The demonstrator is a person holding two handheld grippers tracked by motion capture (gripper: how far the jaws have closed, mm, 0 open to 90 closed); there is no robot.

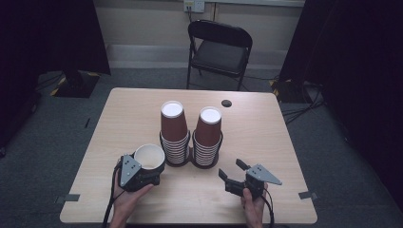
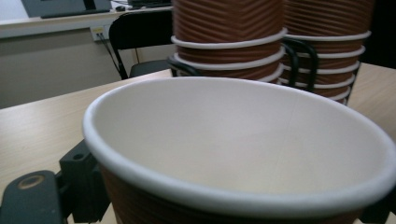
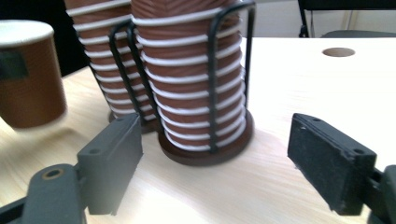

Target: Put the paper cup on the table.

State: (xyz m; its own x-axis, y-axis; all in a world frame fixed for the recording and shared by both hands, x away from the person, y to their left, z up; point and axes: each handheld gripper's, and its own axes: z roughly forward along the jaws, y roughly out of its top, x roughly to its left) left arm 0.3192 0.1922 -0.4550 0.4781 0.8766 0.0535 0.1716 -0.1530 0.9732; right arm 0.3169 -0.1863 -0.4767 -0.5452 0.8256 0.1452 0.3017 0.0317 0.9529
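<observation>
Two tall stacks of upside-down brown paper cups stand side by side in black wire holders at the table's middle: the left stack (image 1: 174, 135) and the right stack (image 1: 207, 137). My left gripper (image 1: 151, 166) is shut on a single upright brown cup (image 1: 149, 158), white inside, just left of the left stack. In the left gripper view the cup's rim (image 2: 233, 140) spans the frame between the jaws, with both stacks (image 2: 229, 42) close behind. My right gripper (image 1: 232, 169) stands open, holding nothing, just in front of the right stack (image 3: 196, 84). The held cup (image 3: 28, 74) shows at left in the right gripper view.
The light wood table (image 1: 133, 114) has a round cable hole (image 1: 226, 103) near its far edge. A black folding chair (image 1: 218, 50) stands beyond the table. Dark curtains hang at both sides. Tape marks (image 1: 308, 195) sit at the near corners.
</observation>
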